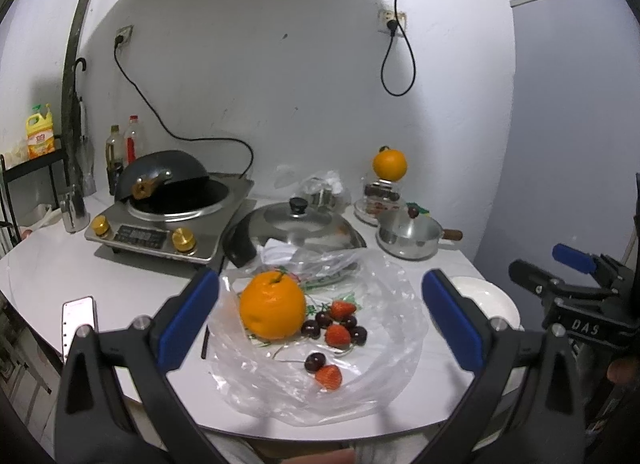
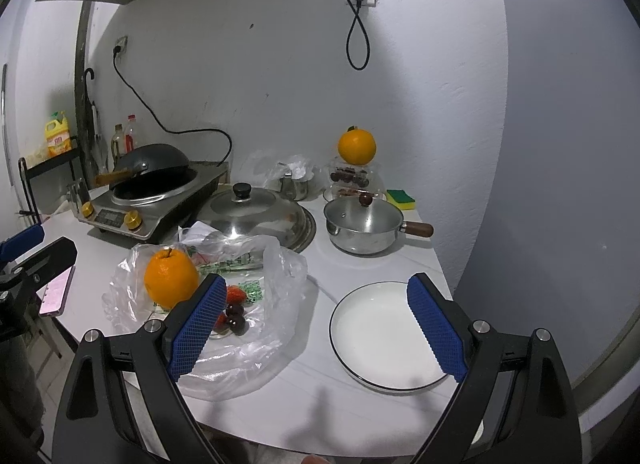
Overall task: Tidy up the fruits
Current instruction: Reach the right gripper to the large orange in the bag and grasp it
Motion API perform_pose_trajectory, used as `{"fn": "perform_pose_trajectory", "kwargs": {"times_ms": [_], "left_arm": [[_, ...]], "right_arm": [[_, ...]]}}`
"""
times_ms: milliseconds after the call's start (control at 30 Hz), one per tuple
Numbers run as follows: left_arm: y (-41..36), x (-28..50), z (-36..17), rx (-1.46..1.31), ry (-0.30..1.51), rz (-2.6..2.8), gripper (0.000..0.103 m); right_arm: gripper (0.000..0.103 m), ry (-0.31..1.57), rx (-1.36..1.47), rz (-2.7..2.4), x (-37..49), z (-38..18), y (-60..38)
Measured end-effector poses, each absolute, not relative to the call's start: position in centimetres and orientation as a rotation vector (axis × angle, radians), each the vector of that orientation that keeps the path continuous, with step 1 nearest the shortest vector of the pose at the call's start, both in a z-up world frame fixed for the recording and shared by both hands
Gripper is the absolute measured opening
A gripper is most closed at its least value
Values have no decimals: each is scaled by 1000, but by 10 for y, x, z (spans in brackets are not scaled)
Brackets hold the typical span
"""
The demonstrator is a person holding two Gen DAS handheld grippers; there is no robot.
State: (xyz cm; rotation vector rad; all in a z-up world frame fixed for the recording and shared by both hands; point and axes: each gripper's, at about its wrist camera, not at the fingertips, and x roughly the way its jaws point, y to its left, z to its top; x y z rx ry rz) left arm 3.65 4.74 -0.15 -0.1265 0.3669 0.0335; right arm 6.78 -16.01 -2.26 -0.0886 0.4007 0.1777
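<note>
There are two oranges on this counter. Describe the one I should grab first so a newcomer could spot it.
Find the open plastic bag at the counter's front edge, left of the white plate. The orange sits on it beside strawberries and cherries. The other orange is perched on a clear box by the back wall.

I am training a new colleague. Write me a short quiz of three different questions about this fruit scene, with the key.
1. True or false: the white plate already holds fruit.
2. How many oranges are in view, and where?
3. Multiple choice: the left claw is A) shut on an orange, B) open above the plastic bag, C) out of view.

Key
1. False; it is bare.
2. Two: the near orange on the bag beside strawberries and cherries, and the far orange on top of a clear container by the wall.
3. B. The right claw is open too.
</note>
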Motion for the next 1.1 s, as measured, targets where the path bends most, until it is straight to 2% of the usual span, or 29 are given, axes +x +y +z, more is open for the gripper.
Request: {"fn": "perform_pose_trajectory", "kwargs": {"times_ms": [567,1100], "left_arm": [[92,90,-51,-149,514,90,102],[149,124,-87,-202,598,170,102]], "right_arm": [[94,485,-128,247,128,-45,-119],[94,575,-176,452,185,-79,-43]]}}
